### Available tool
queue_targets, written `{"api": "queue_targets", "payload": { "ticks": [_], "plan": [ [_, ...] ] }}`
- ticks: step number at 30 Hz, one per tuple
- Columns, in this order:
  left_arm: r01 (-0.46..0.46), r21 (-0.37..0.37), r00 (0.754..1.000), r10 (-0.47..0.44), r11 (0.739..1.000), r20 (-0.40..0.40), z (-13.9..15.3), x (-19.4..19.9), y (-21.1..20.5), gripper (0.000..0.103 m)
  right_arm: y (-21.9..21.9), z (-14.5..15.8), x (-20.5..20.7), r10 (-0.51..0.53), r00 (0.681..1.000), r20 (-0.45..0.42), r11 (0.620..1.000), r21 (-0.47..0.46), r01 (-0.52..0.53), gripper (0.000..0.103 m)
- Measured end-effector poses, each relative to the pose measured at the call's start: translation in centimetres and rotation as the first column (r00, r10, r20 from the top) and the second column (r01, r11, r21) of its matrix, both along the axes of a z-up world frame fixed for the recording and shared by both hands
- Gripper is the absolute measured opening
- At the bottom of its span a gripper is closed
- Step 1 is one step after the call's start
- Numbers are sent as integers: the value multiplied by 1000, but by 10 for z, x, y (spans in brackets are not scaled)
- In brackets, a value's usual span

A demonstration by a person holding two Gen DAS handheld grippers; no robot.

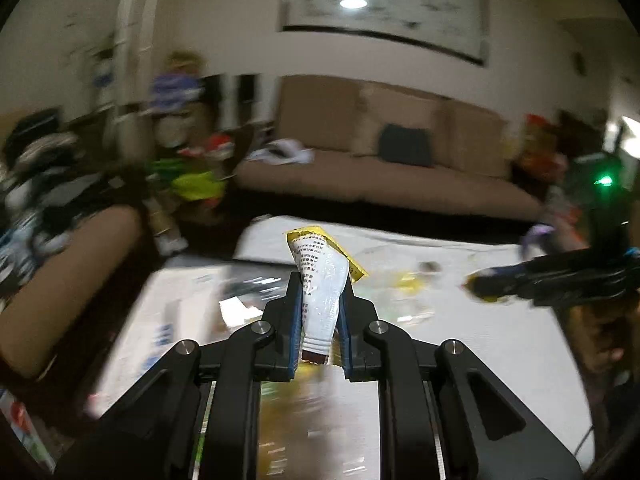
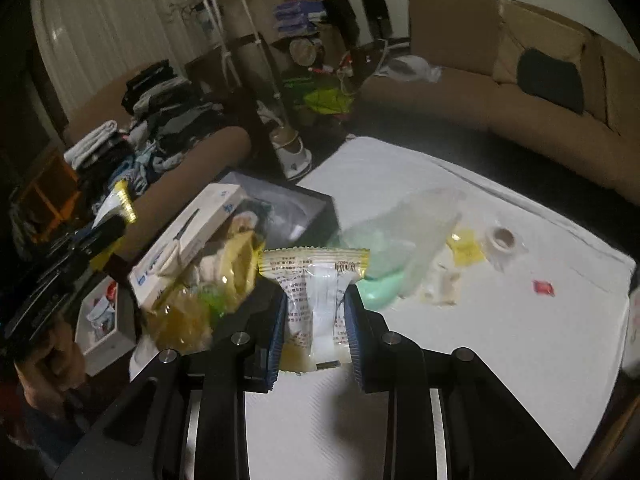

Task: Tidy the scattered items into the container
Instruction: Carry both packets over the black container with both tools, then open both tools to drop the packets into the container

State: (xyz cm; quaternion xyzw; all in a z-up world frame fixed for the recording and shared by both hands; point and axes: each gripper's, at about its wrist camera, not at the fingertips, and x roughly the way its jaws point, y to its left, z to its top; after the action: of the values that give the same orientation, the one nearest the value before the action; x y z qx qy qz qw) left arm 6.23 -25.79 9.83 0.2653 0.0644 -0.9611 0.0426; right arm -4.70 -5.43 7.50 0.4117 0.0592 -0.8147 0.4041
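Note:
My left gripper [image 1: 322,280] is shut on a white and yellow snack packet [image 1: 316,252], held upright above the white table [image 1: 500,340]. My right gripper [image 2: 316,292] is shut on a clear packet with a yellow printed top edge [image 2: 316,262], raised off the table. In the right wrist view the left gripper [image 2: 114,222] shows at the left with its packet [image 2: 120,200] sticking up. A dark open box [image 2: 320,208] at the table's left end holds a white carton [image 2: 188,236] and a yellow bag [image 2: 236,268].
Loose on the table lie a clear plastic bag over a mint-green thing [image 2: 384,284], a yellow sachet [image 2: 466,250], a tape roll [image 2: 502,238] and a small red packet [image 2: 543,287]. A brown sofa [image 2: 480,96] curves behind the table. Folded clothes [image 2: 152,120] are piled at the left.

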Motion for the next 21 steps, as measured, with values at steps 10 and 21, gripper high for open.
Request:
{"api": "queue_targets", "payload": {
  "ticks": [10, 21],
  "plan": [
    [-106, 236, 985, 70, 966, 156, -67, -2, -92, 14, -129, -54, -16, 57, 986, 158, 998, 11, -59, 29],
    [-135, 305, 985, 96, 943, 140, -68, -6, -101, 73, -132, -83, -26, -61, 989, 137, 998, 27, 57, 92]
  ]
}}
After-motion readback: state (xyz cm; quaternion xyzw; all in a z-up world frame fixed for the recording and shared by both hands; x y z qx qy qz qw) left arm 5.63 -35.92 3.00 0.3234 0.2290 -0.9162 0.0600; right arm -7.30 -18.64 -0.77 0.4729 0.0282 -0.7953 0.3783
